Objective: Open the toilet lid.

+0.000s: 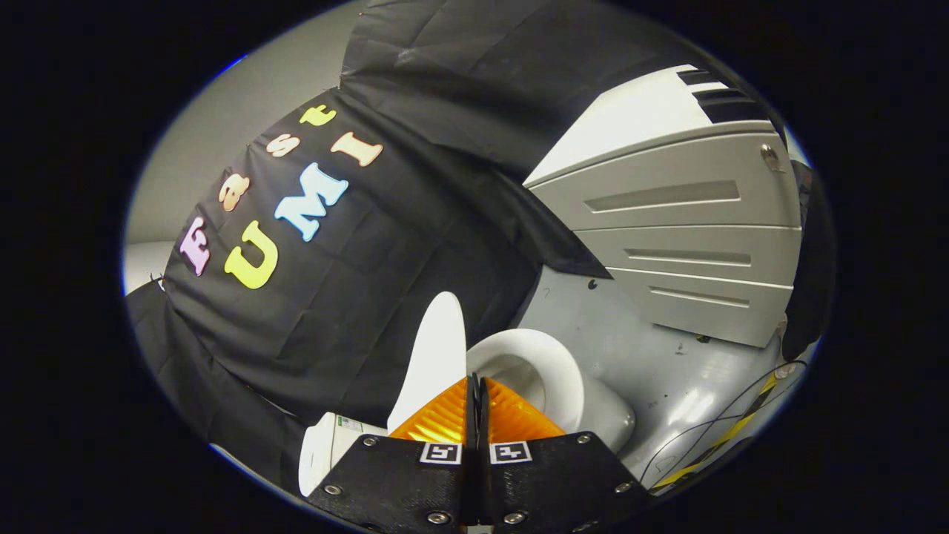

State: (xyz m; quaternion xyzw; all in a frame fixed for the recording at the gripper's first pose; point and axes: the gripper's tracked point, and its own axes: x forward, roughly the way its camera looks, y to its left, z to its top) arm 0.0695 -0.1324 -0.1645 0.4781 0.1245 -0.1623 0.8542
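The view is rolled to one side. A white toilet stands just ahead of the fingers, with its lid (437, 356) raised away from the seat and close to the tank (326, 445). The seat ring (552, 367) and the bowl inside it lie exposed. My gripper (475, 389) is shut, its two fingers pressed flat together with nothing between them. The fingertips sit in front of the gap between the lid and the seat ring, hiding part of the bowl. I cannot tell whether they touch the lid.
A grey cabinet (667, 237) with several drawers stands beyond the toilet on the grey floor (667, 371). Thin cables and a yellow-black striped tape (730, 430) run across the floor near it. Black cloth (334, 311) hangs behind the toilet.
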